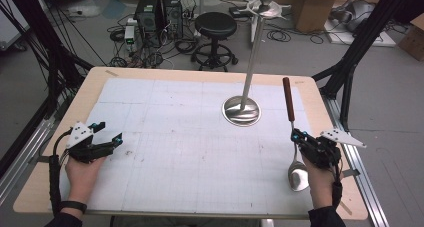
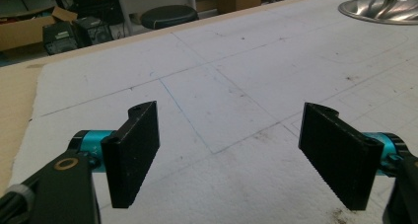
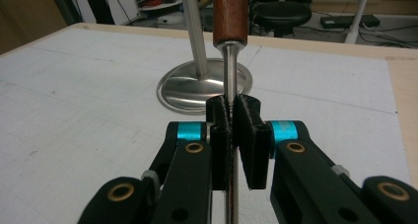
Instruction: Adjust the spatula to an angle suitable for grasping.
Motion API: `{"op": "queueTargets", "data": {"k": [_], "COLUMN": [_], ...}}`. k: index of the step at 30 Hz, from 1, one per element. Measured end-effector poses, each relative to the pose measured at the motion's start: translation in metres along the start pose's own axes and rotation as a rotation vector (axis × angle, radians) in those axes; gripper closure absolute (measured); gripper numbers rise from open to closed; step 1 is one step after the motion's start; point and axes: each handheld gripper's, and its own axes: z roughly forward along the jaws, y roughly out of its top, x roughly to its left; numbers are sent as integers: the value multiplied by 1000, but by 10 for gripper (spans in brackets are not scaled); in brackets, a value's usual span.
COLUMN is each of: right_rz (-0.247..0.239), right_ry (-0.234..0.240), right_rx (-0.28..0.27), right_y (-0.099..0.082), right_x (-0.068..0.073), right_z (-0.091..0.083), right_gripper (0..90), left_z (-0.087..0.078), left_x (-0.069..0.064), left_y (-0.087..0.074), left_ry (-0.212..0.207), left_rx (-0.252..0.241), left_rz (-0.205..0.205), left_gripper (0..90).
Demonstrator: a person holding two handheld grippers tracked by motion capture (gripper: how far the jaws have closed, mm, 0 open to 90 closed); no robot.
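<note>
I have the right gripper (image 1: 298, 138) clamped on the spoon (image 1: 295, 152) shaft, near the steel stand (image 1: 242, 110); left gripper (image 1: 107, 135) rests spread wide over the white mat (image 1: 200, 147)

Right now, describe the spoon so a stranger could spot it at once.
Find the white mat on the table, then its right edge. There the right gripper clamps the spoon: steel bowl toward the person, reddish-brown wooden handle pointing away, unlike the all-metal stand beside it.
</note>
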Motion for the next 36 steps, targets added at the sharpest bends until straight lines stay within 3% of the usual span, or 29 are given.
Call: {"op": "queueTargets", "data": {"k": [36], "right_rz": [-7], "right_ry": [23], "right_rx": [-137], "right_y": [17], "right_x": [6], "right_z": [-13], "right_gripper": [845], "left_z": [1], "left_x": [0], "left_y": [0], "left_ry": [1], "left_rx": [3], "left_rz": [1], "left_gripper": [242]}}
